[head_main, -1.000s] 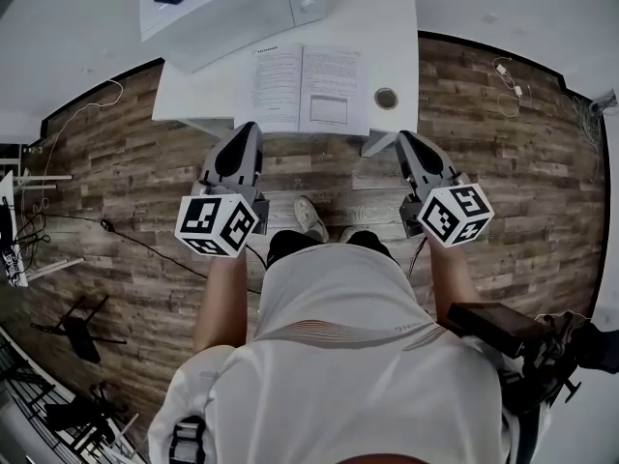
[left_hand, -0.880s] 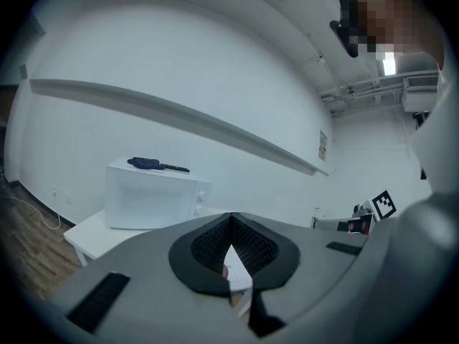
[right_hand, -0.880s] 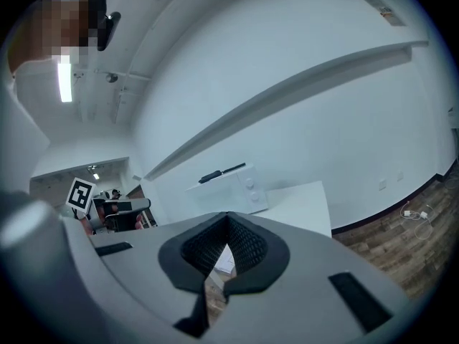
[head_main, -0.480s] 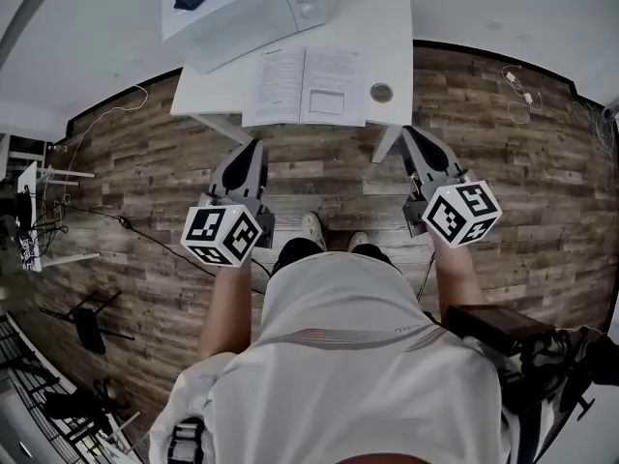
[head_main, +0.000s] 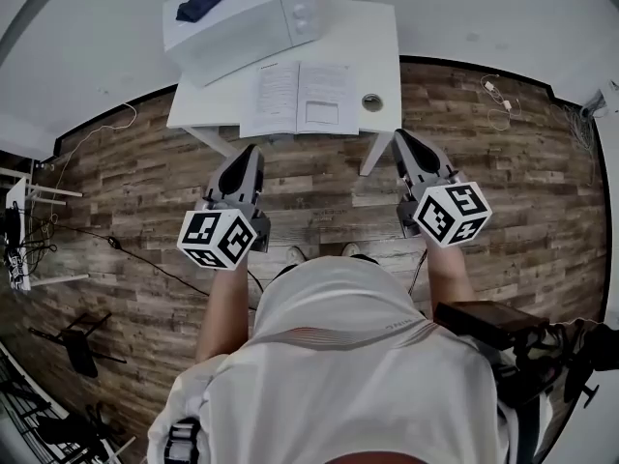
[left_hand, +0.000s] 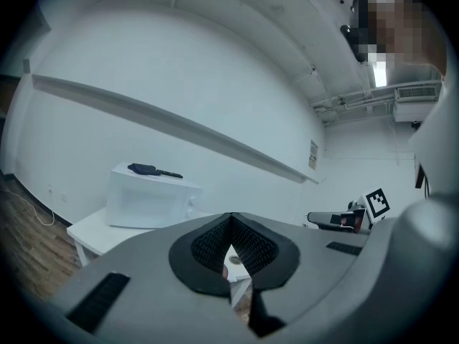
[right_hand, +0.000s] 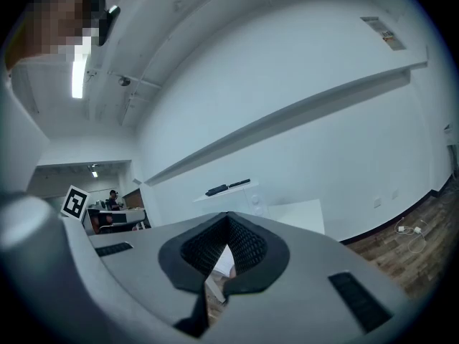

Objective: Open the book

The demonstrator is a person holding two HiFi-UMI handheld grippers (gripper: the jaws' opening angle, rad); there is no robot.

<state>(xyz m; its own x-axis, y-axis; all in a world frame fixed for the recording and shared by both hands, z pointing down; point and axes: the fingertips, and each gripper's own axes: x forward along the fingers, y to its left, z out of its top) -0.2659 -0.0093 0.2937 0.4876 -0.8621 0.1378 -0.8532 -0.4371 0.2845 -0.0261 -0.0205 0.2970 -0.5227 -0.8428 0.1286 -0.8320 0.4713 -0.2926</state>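
Book (head_main: 299,98), head view: where does it lie?
— Open, pages up, flat on the white table (head_main: 382,46), near its front edge. A microwave (head_main: 242,22) stands behind it with a dark object (head_main: 201,1) on top. A small round item (head_main: 372,102) sits just right of the book. Your left gripper (head_main: 250,151) and right gripper (head_main: 399,135) hang over the wooden floor (head_main: 503,162), short of the table, well apart from the book and touching nothing.

Left gripper view: how do my jaws stand?
— Your left gripper (left_hand: 231,217) has its jaws pressed together at the tips, nothing between them. Beyond them are the microwave (left_hand: 147,196) and the table (left_hand: 93,231). The book cannot be made out here.

Right gripper view?
— Your right gripper (right_hand: 228,217) reads the same: jaws together, empty. The microwave (right_hand: 237,199) and table (right_hand: 297,213) show past them.
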